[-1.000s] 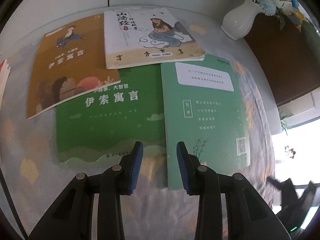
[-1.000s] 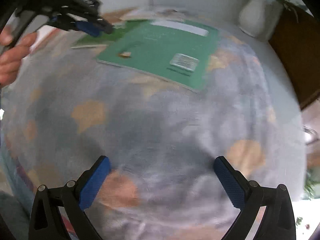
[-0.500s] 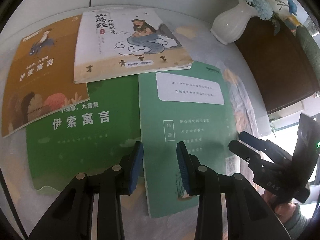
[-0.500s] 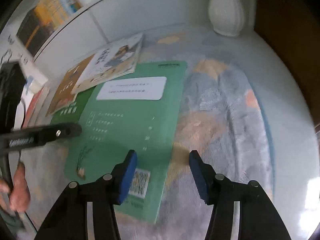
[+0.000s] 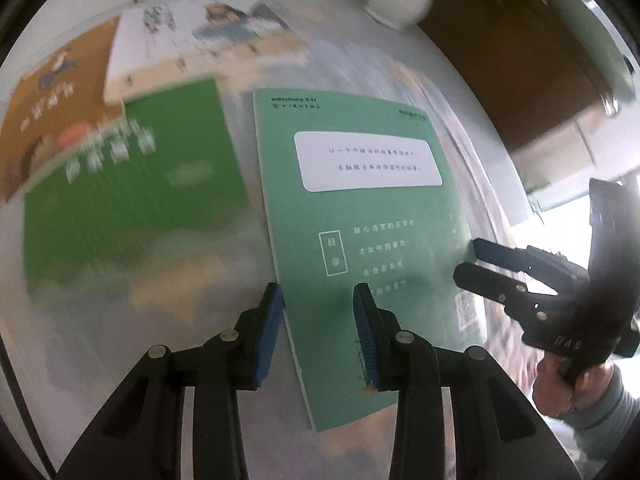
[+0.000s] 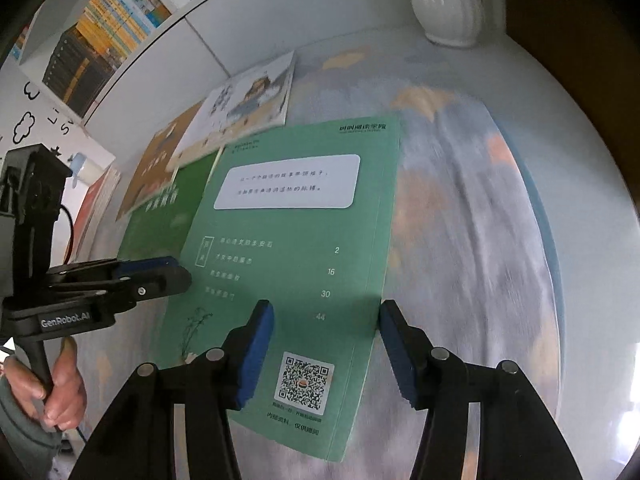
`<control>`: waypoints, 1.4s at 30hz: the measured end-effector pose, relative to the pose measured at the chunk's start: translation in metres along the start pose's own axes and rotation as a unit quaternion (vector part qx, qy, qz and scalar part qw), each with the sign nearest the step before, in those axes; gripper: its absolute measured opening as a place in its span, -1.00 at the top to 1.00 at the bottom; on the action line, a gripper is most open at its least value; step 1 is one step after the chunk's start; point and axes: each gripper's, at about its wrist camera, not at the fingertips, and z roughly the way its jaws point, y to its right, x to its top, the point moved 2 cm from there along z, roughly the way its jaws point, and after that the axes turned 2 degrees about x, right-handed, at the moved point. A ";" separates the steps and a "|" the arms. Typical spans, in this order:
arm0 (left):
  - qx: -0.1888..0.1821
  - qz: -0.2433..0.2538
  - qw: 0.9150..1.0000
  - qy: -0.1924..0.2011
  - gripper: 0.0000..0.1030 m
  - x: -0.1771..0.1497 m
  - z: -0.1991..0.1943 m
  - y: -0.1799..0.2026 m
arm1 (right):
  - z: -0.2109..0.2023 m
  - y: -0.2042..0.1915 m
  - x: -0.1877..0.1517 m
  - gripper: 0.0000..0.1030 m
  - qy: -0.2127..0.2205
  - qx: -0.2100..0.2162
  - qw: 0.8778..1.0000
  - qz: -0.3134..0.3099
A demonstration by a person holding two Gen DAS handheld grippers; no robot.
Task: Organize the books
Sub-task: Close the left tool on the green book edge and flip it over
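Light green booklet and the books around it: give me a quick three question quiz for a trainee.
1. True or false: the white vase lies tipped on its side.
2. What is printed on the light green booklet, near its bottom edge? A a photograph, B a QR code, C a red stamp.
3. Which book overlaps both the orange book and the dark green book?
Key: 1 false, it stands upright; 2 B; 3 the white illustrated book.

Green book [image 6: 296, 264] has a matt paper cover, the vase [image 6: 450, 0] up top looks like glossy white ceramic, tablecloth [image 6: 472, 216] is soft cloth, gripper pads [image 6: 256, 344] ribbed blue rubber.
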 end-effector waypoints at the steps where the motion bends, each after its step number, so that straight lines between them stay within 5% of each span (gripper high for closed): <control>1: -0.002 0.005 1.000 -0.003 0.38 -0.007 -0.001 0.004 | -0.003 0.002 -0.007 -0.05 -0.003 0.003 1.000 0.002; 7: -0.023 0.029 0.999 -0.026 0.38 -0.049 -0.002 0.031 | -0.032 0.013 -0.074 -0.04 -0.044 0.044 0.998 0.007; 14: -0.033 -0.008 0.999 -0.005 0.38 -0.055 -0.005 0.023 | -0.032 0.023 -0.073 -0.05 -0.001 0.062 0.996 0.060; 20: -0.079 -0.052 0.996 0.003 0.37 -0.061 -0.008 -0.001 | -0.078 0.023 -0.058 -0.05 0.052 0.226 0.965 0.120; 23: -0.061 -0.054 0.997 0.007 0.37 -0.062 -0.017 -0.006 | -0.096 -0.011 -0.045 -0.04 0.060 0.295 0.949 0.093; 28: 0.004 -0.091 0.994 0.061 0.37 -0.082 -0.077 -0.045 | -0.105 -0.100 -0.022 -0.04 0.074 0.299 0.951 -0.009; 33: 0.108 -0.160 0.976 0.103 0.37 -0.123 -0.137 -0.116 | -0.056 -0.171 -0.026 -0.19 0.013 0.309 0.950 -0.050; 35: 0.123 -0.187 0.969 0.102 0.37 -0.141 -0.149 -0.140 | -0.035 -0.180 -0.032 -0.19 -0.007 0.298 0.954 -0.046; 39: 0.098 -0.200 0.971 0.091 0.37 -0.146 -0.141 -0.152 | 0.008 -0.176 -0.049 -0.19 -0.041 0.178 0.982 -0.044; 42: 0.080 -0.190 0.976 0.074 0.32 -0.137 -0.120 -0.145 | 0.040 -0.167 -0.058 -0.11 -0.066 0.110 0.991 -0.032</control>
